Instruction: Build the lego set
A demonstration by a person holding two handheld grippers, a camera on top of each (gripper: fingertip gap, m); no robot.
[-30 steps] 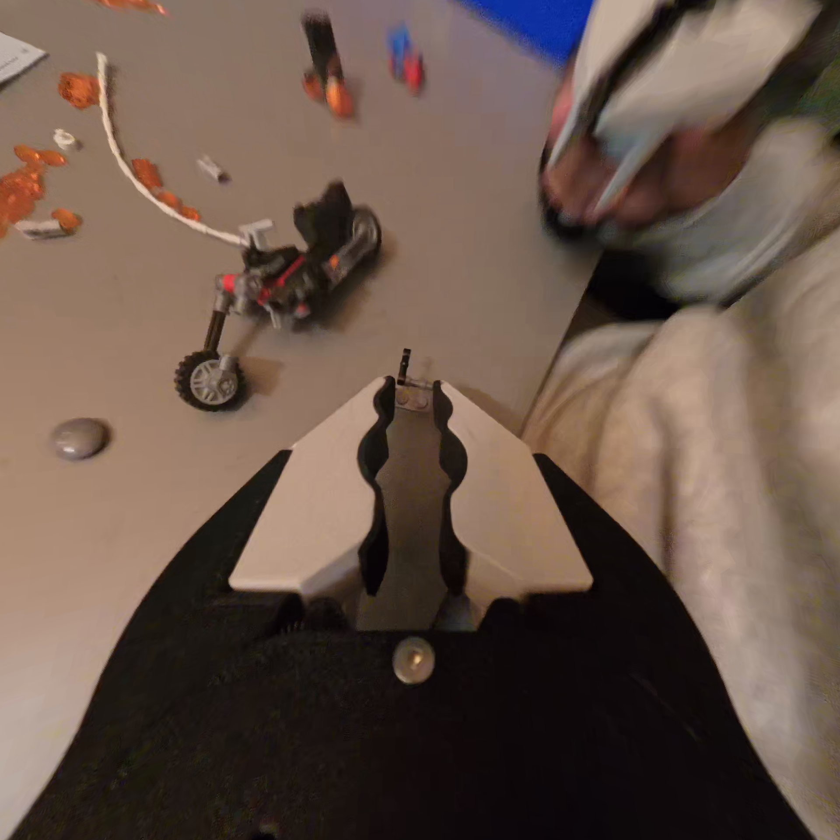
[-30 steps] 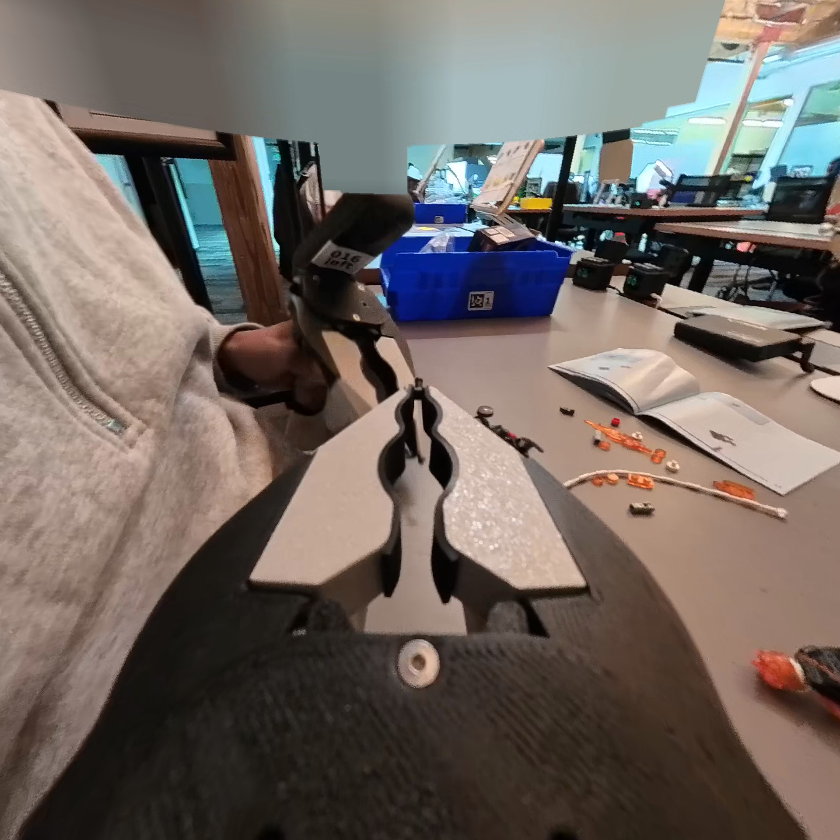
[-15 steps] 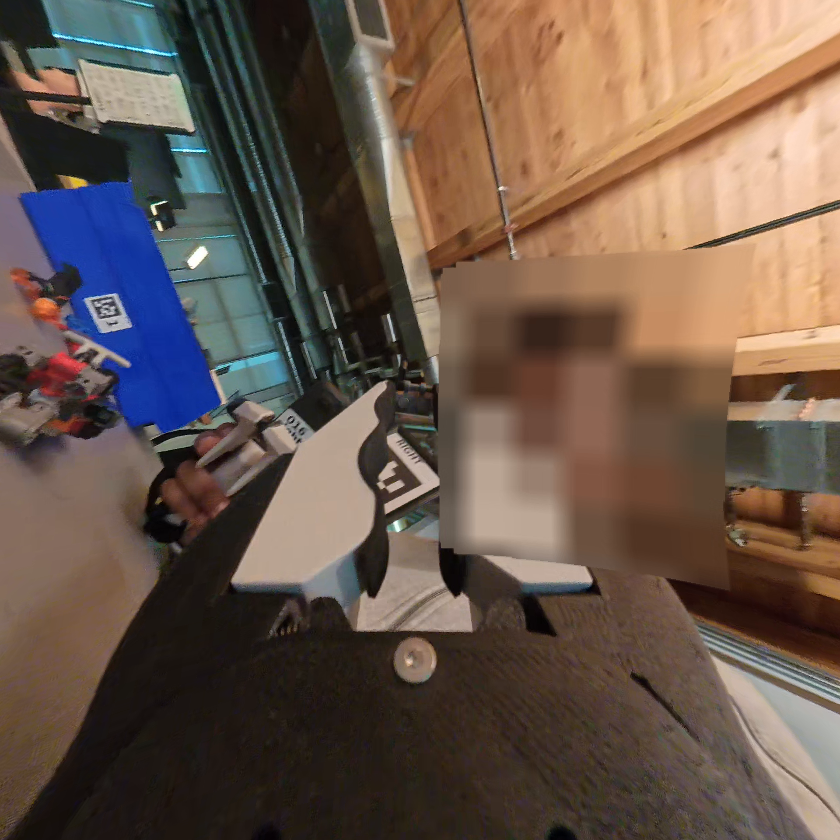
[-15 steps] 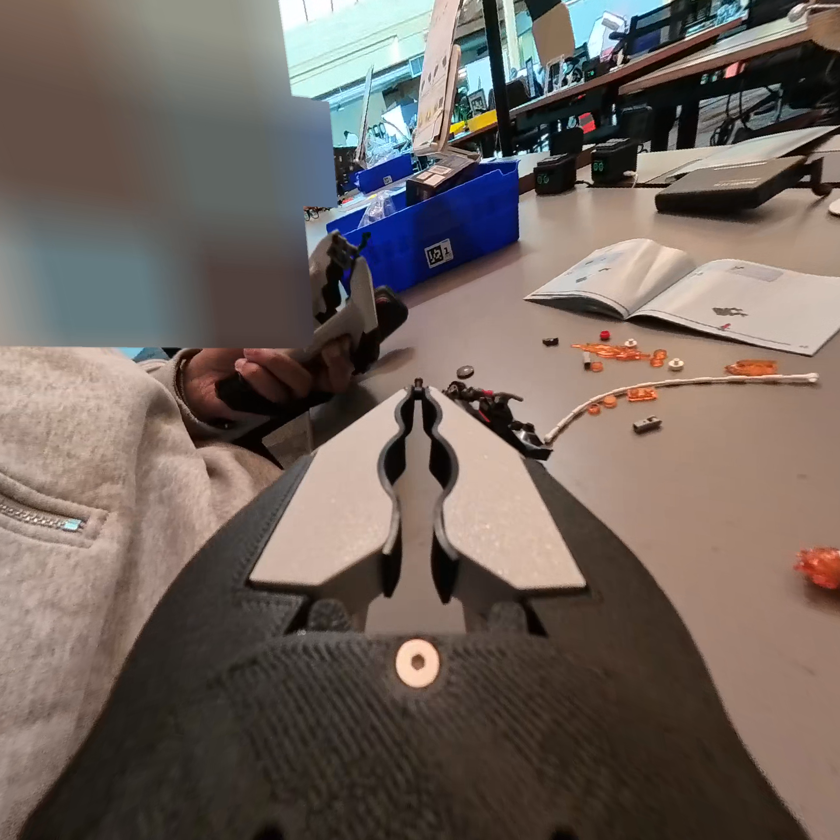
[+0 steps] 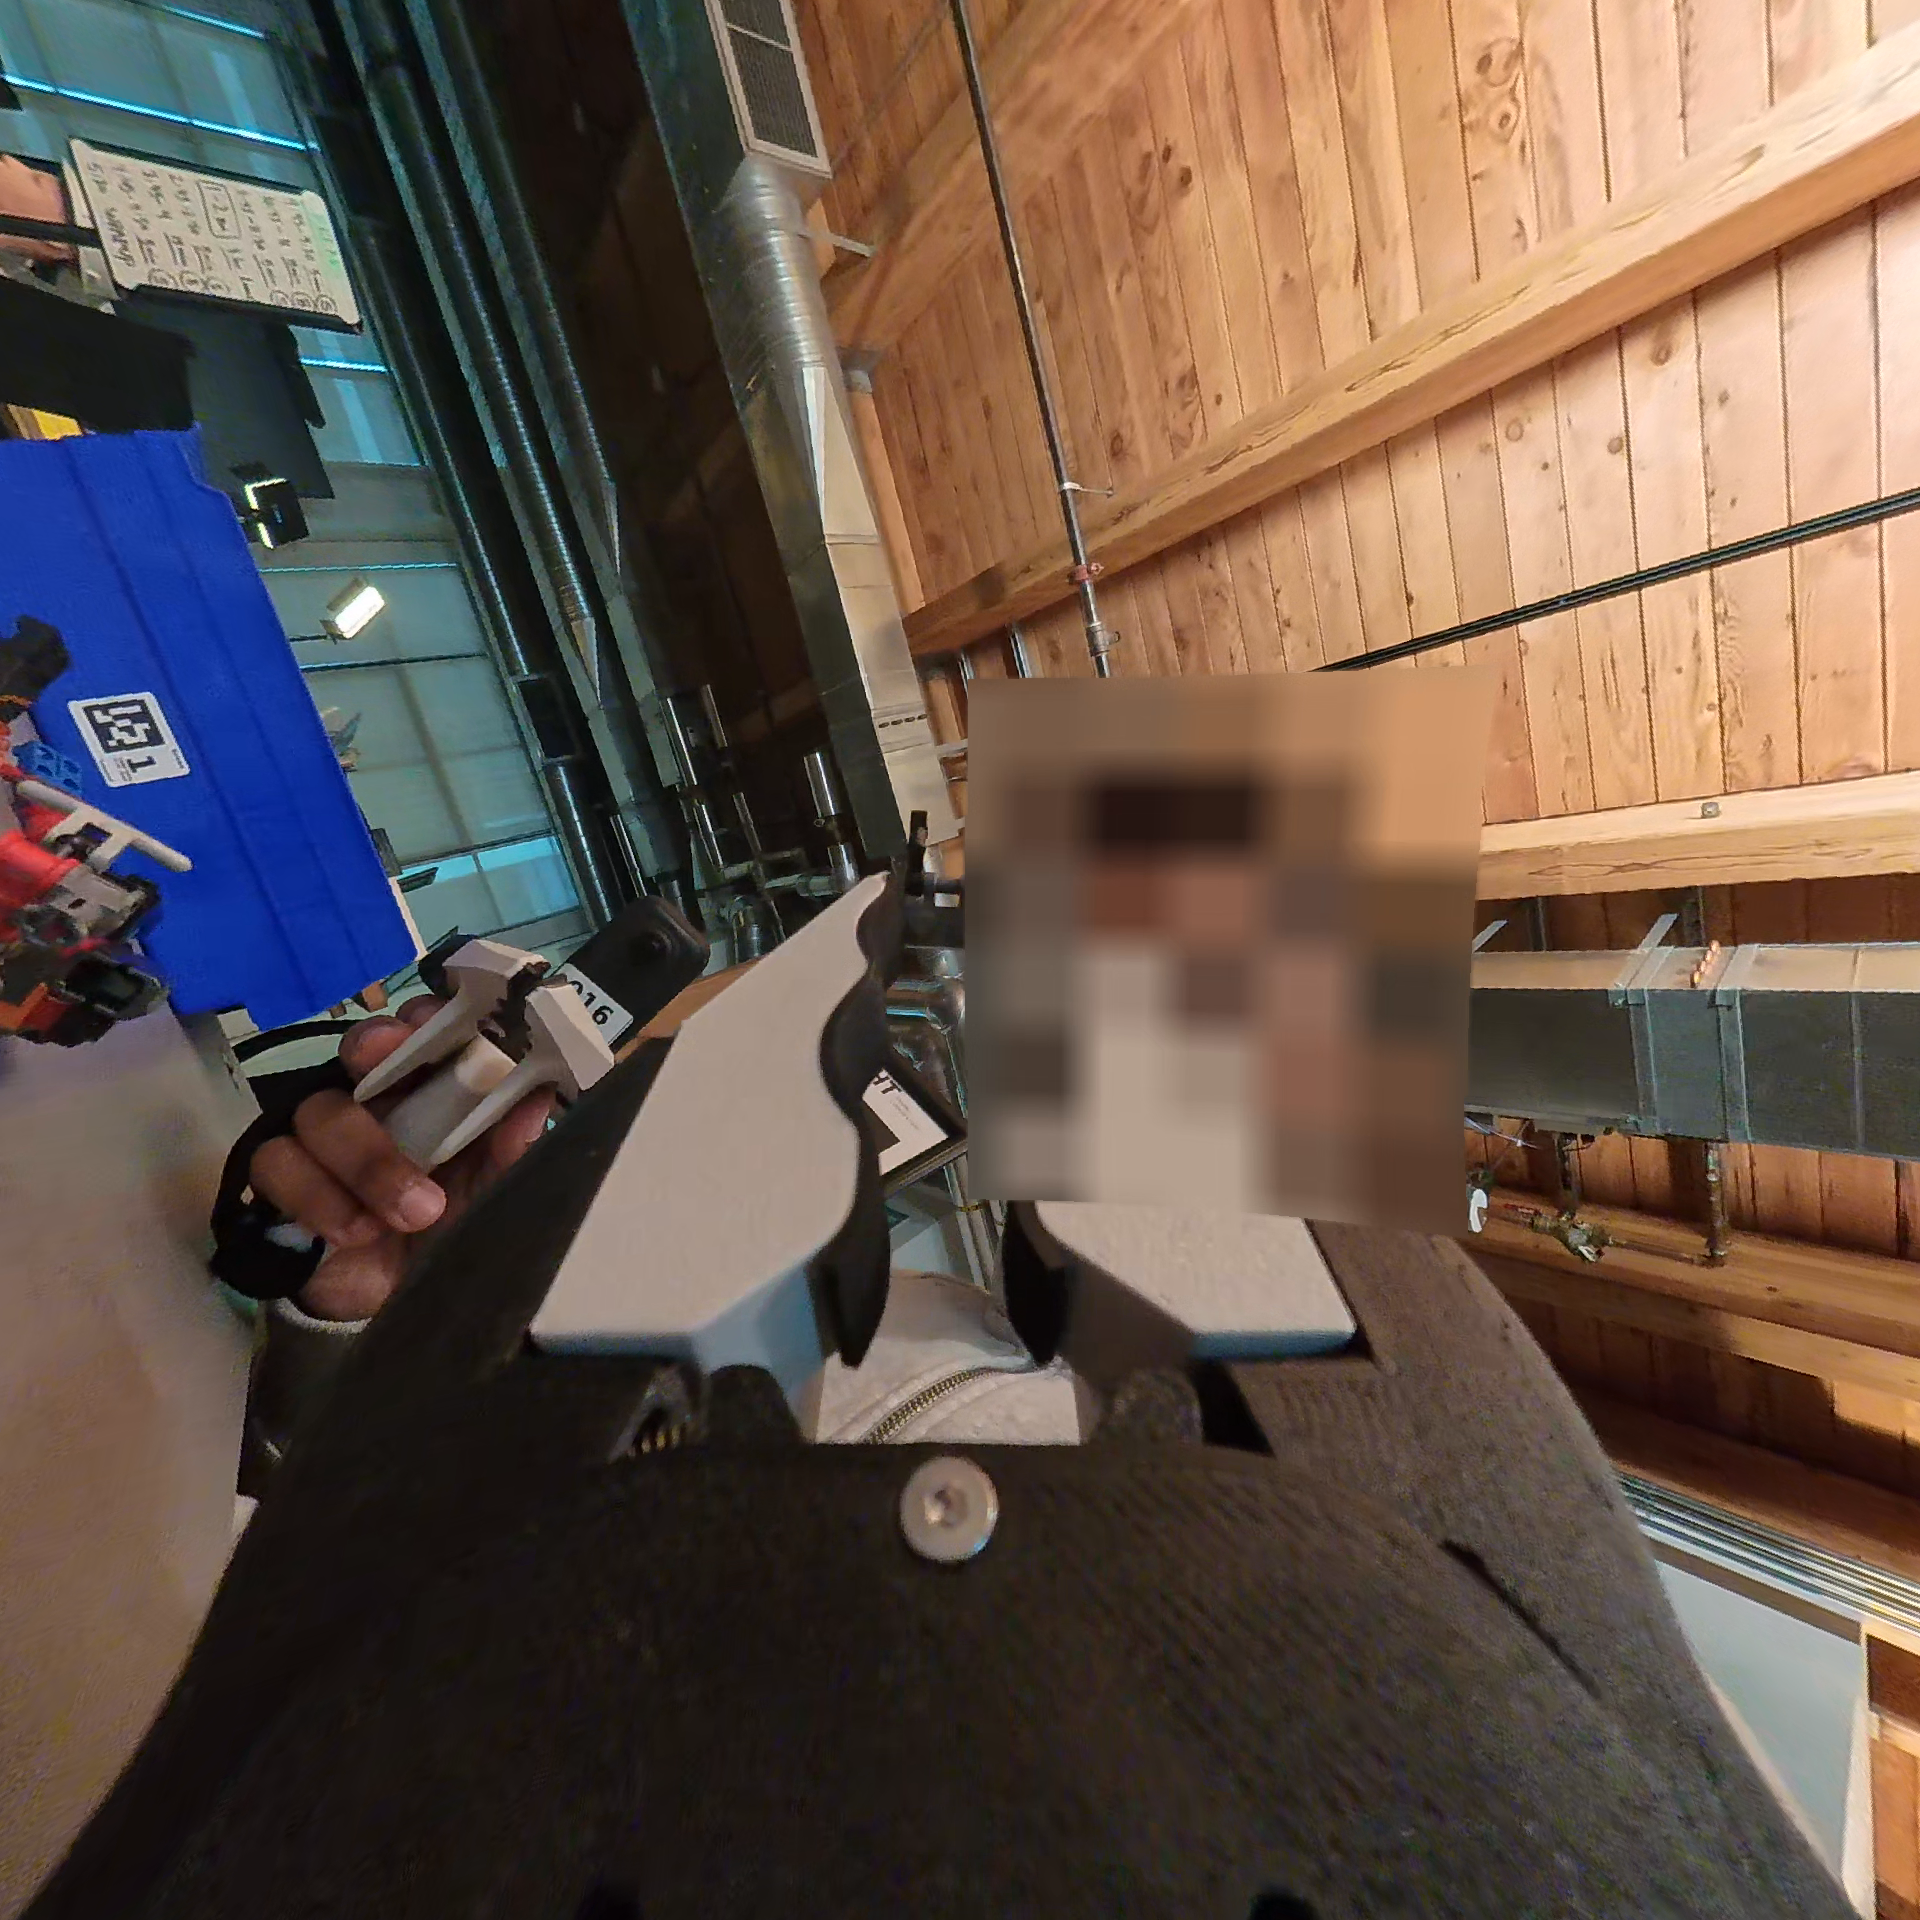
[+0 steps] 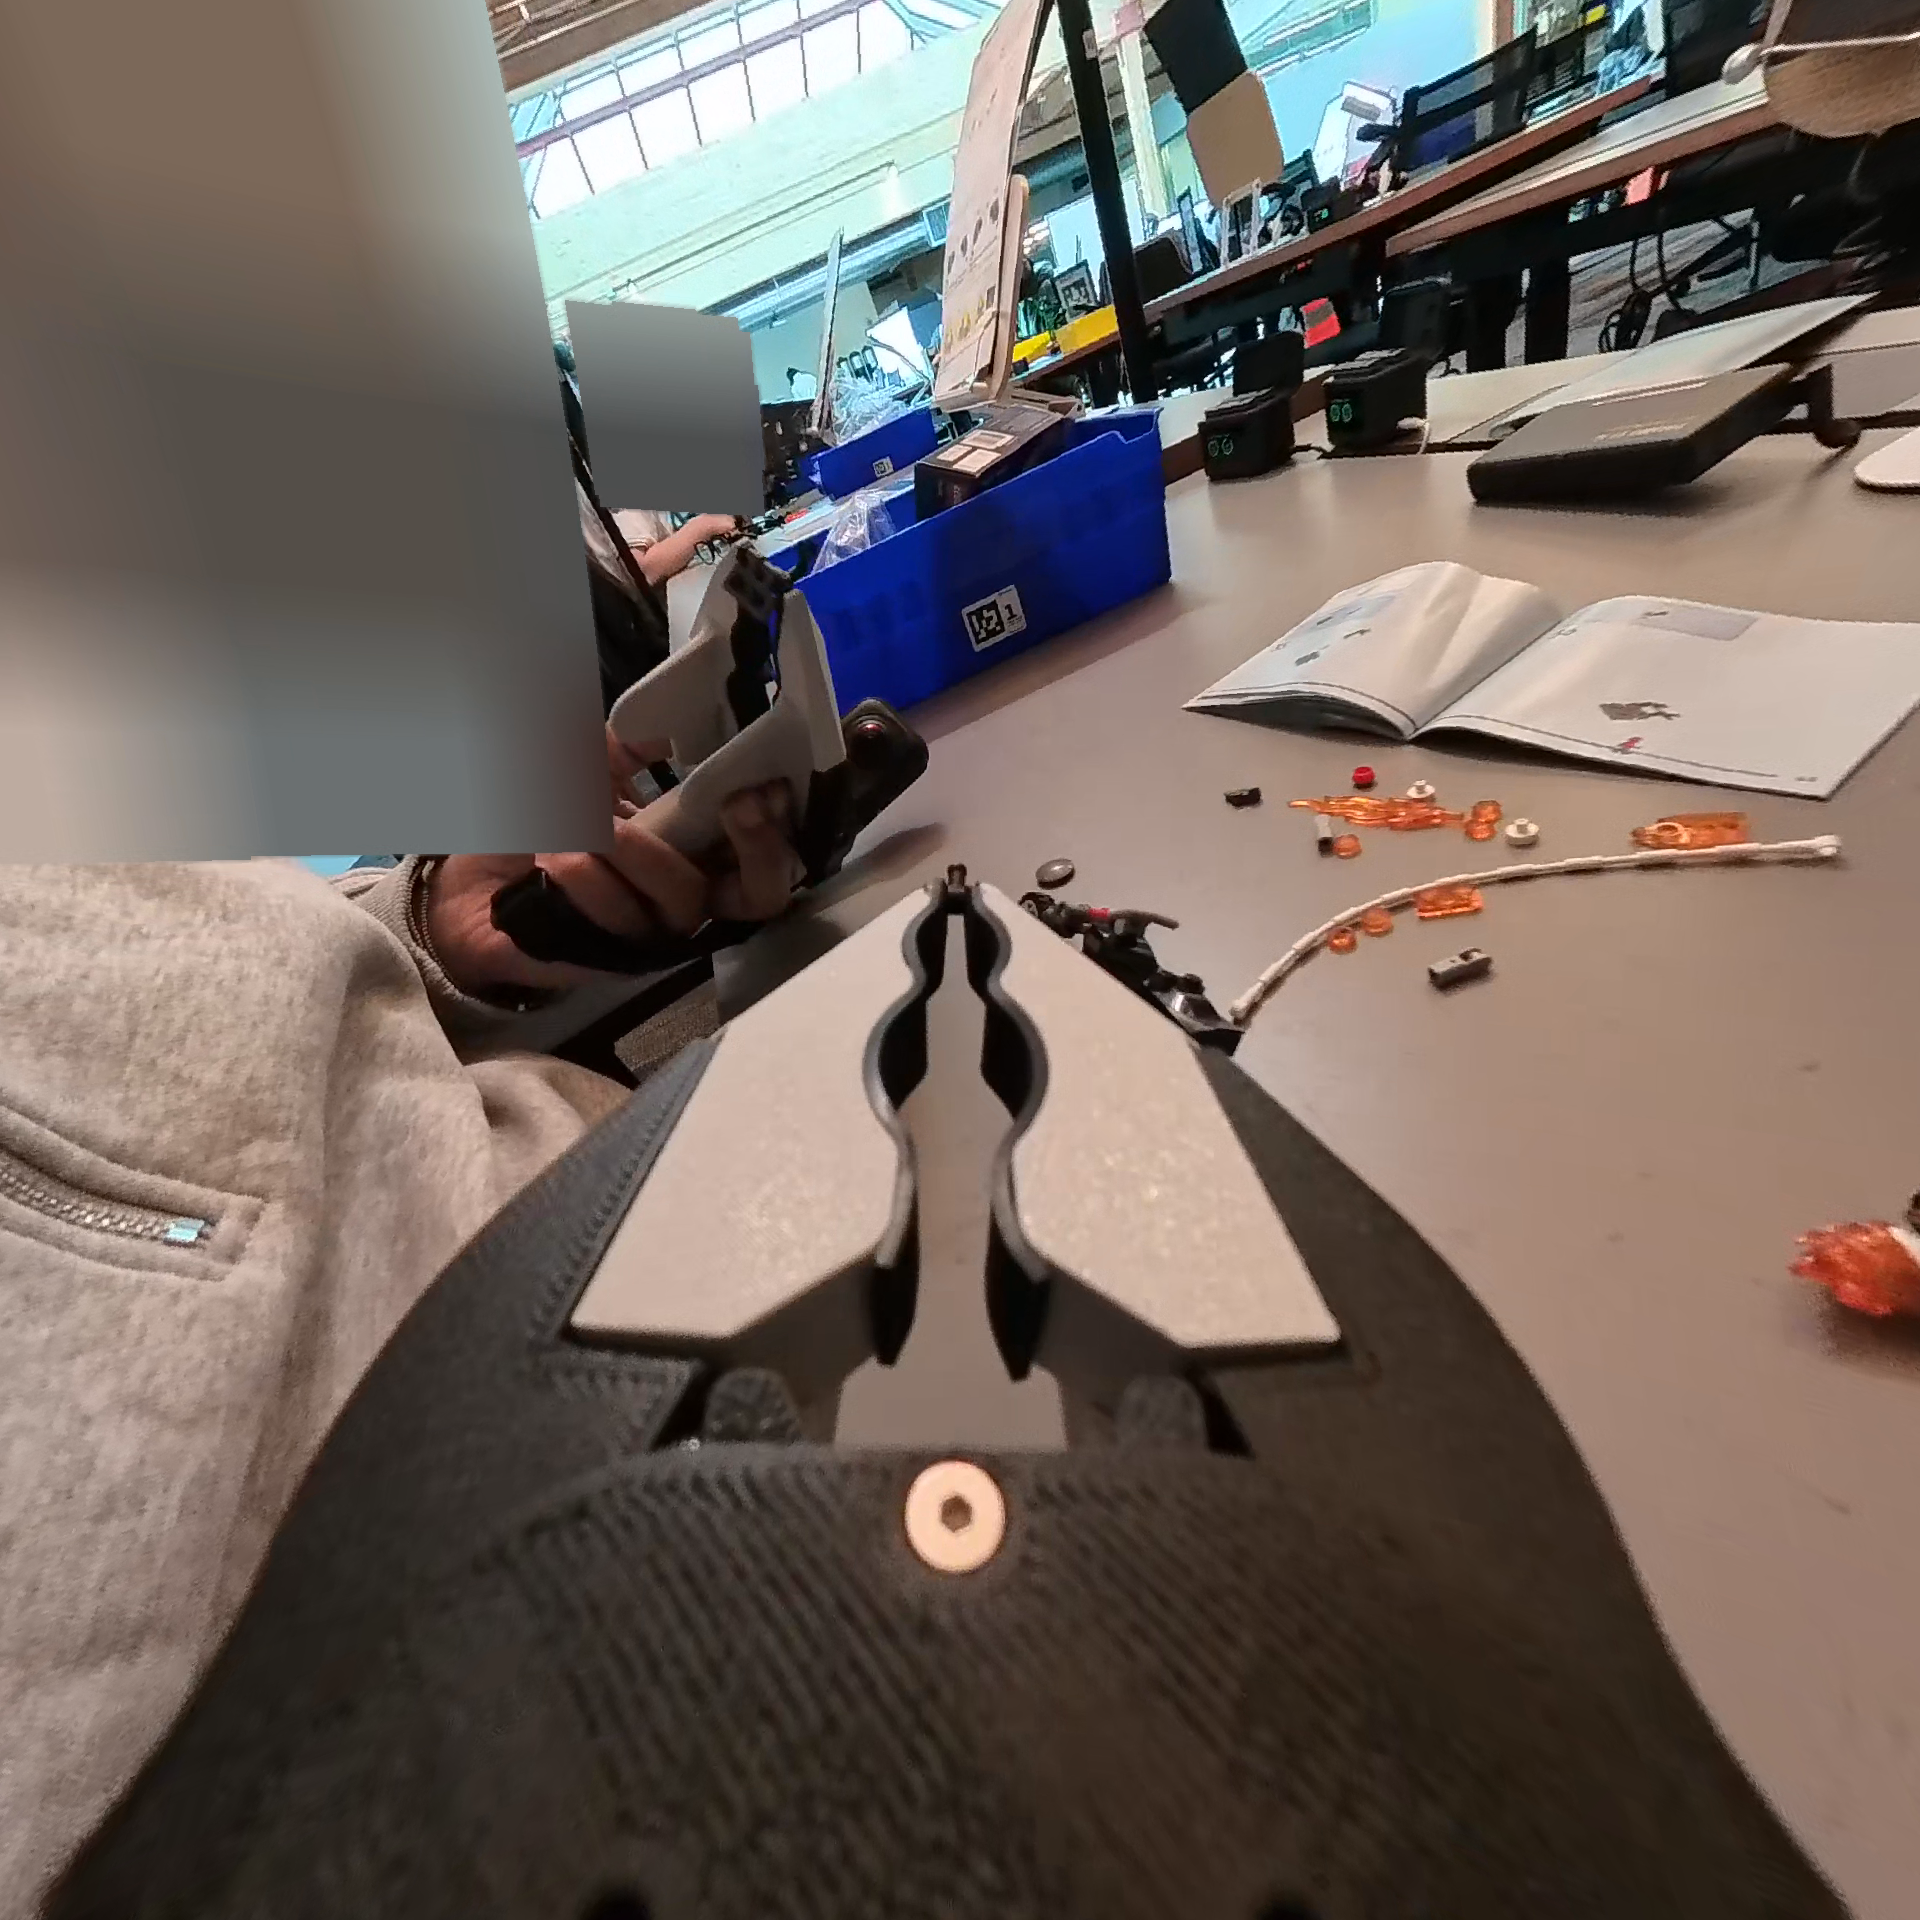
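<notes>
My right gripper (image 6: 956,896) has its jaws pinched nearly together on a tiny black part (image 6: 956,876) that pokes out just past the tips. It hangs over the near edge of the desk (image 6: 1558,1091).

My left gripper (image 6: 756,594) is raised off that edge, tilted upward in front of the grey sweater (image 6: 208,1143). In the right wrist view its fingers meet around a small dark piece (image 6: 750,584). Its own camera looks up at a wooden wall, and a blur patch covers one finger there.

The half-built motorbike (image 6: 1132,956) lies on the desk close to the near edge, just beyond my right gripper's right finger and partly hidden by it. A white string (image 6: 1507,883) runs from beside the bike toward the right edge, with orange bits (image 6: 1382,810) scattered along it. The open booklet (image 6: 1558,675) lies farther back, and a blue bin (image 6: 987,582) sits toward the far left corner.
</notes>
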